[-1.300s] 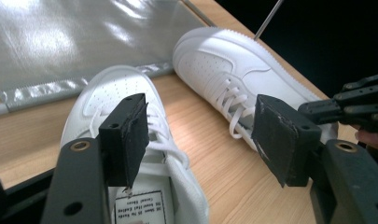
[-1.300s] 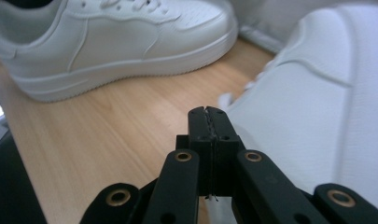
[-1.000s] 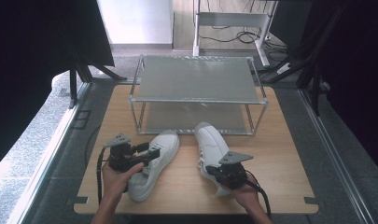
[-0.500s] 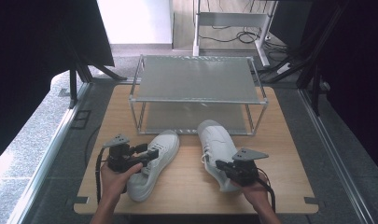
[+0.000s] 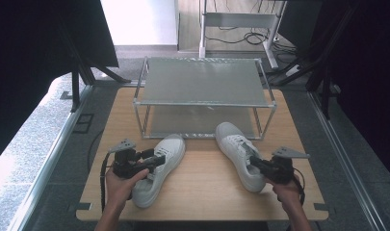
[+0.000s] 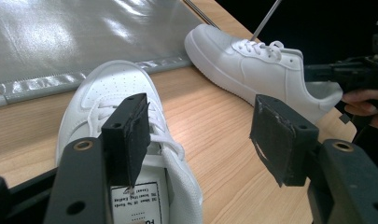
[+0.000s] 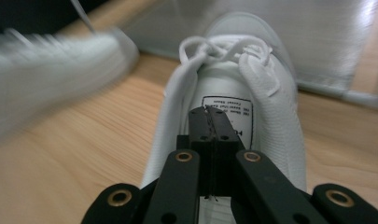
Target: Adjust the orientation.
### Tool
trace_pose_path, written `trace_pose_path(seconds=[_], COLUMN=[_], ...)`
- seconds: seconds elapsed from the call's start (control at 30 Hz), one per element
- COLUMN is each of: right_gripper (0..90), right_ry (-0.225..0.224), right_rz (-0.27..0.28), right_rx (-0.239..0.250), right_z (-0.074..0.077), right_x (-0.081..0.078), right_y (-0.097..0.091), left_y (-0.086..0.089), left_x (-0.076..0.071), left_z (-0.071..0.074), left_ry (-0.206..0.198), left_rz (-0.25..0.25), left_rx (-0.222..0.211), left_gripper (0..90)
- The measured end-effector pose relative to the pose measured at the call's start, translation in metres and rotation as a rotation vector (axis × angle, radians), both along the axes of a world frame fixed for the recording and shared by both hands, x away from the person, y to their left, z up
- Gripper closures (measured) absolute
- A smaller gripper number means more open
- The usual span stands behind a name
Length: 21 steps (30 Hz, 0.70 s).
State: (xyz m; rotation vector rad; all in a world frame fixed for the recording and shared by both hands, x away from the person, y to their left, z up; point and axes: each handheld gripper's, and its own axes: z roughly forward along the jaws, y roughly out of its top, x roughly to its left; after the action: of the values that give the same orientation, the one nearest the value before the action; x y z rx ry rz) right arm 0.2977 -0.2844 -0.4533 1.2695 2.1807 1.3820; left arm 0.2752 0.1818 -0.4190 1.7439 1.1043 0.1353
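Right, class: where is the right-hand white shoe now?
In the high view, the right-hand white shoe lies right of centre on the wooden table, toe toward the metal rack.

I am seeing printed text in just two places, and neither is reading clearly. Between my left claw's jaws, at about six o'clock in the left gripper view, the insole label of the left shoe is showing a black-bordered box with several small lines and large letters that look like "to" cut off at the edge. In the right gripper view, just above my right claw's closed jaws at twelve o'clock from them, the same kind of boxed label is sitting inside the right shoe, its small lines staying too fine to make out.
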Motion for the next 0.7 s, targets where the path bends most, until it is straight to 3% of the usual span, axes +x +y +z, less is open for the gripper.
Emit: trace_pose_path(seconds=[0.03, 0.07, 0.17, 0.27, 0.3, 0.43, 0.63, 0.7], right_gripper=[90.0, 90.0, 90.0, 90.0, 90.0, 90.0, 90.0, 90.0], right_ry=[0.021, 0.030, 0.041, 0.023, 0.001, -0.021, -0.021, -0.018], right_rz=[0.004, -0.027, -0.020, -0.016, -0.005, 0.030, 0.091, 0.100], right_rx=[0.071, 0.007, 0.016, 0.019, 0.007, -0.019, -0.053, -0.091], right_z=[-0.002, -0.006, -0.008, -0.002, 0.003, 0.010, 0.006, 0.002], right_x=[0.002, 0.004, 0.004, 0.000, -0.005, -0.020, -0.038, -0.044], right_y=[-0.009, -0.012, -0.010, -0.004, 0.003, 0.015, 0.028, 0.029], left_y=[0.000, -0.001, -0.001, 0.000, 0.001, 0.003, 0.005, 0.005], left_x=[0.000, 0.000, 0.000, 0.001, 0.001, -0.001, -0.001, -0.001], left_z=[0.000, -0.001, -0.001, -0.002, -0.003, -0.002, -0.002, -0.003], left_ry=[0.002, 0.003, 0.004, 0.010, 0.011, 0.010, 0.010, 0.013], left_rz=[-0.002, -0.005, -0.007, -0.003, -0.003, 0.002, 0.011, 0.013], left_rx=[-0.001, 0.000, -0.001, -0.005, -0.007, -0.010, -0.009, -0.007], left_gripper=[37.3, 37.2, 37.2, 37.2, 37.2, 37.2, 37.2, 37.2])
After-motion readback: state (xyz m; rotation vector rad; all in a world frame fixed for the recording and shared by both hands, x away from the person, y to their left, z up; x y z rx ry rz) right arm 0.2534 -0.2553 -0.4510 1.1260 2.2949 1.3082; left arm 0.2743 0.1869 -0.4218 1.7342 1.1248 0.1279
